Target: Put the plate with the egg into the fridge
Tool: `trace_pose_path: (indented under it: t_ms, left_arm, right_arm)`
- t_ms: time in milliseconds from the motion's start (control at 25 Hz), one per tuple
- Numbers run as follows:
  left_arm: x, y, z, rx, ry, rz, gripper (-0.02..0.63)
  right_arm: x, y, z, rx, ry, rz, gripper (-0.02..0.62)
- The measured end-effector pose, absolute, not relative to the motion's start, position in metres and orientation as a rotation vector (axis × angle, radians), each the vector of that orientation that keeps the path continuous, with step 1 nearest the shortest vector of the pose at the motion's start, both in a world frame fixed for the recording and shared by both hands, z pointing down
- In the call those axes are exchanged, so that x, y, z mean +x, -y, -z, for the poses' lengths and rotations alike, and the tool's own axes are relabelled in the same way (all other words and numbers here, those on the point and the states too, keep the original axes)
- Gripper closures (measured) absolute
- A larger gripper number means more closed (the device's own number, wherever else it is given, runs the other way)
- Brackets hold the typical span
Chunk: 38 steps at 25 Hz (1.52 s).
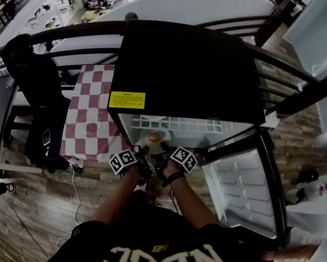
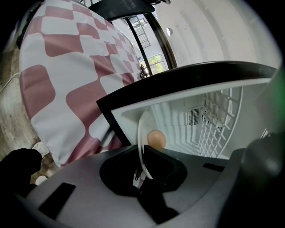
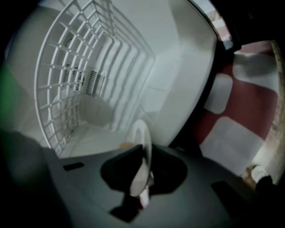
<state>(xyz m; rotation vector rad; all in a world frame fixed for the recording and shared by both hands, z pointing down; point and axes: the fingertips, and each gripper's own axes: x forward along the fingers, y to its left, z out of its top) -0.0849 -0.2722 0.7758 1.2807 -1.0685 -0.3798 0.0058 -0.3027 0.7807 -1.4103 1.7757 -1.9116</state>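
Left gripper [image 2: 141, 152], right gripper [image 3: 146, 155] gripping plate [image 3: 145, 136]; egg [image 3: 126, 145] half-hidden

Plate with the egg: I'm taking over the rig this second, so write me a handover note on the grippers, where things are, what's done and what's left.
Left gripper: shut on the rim of the plate.
Right gripper: shut on the opposite rim.
Things: the egg sits on the plate, held at the mouth of the fridge, below the wire shelf; the door stands open.
Done: plate brought to the open fridge.
Left: ease it inside, set it down, release both grippers, probably close the door.
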Motion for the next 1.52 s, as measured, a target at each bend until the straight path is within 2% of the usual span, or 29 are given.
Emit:
trace_pose_path:
  t_ms: [760, 1240, 1520]
  left_arm:
    - [-0.083, 0.280, -0.774, 1.303, 1.080, 0.355, 0.554]
    - [-0.084, 0.287, -0.770, 1.306, 1.089, 0.376, 0.552]
    - [-0.087, 0.290, -0.772, 1.297, 1.104, 0.380, 0.554]
  right_arm:
    - [0.004, 0.310, -0.776, -1.461, -1.959, 1.860, 0.543]
    - [-0.010, 0.314, -0.762, -1.483, -2.277, 1.731, 0.376]
    - [-0.006, 0.308, -0.763, -1.401, -2.296, 1.772, 0.368]
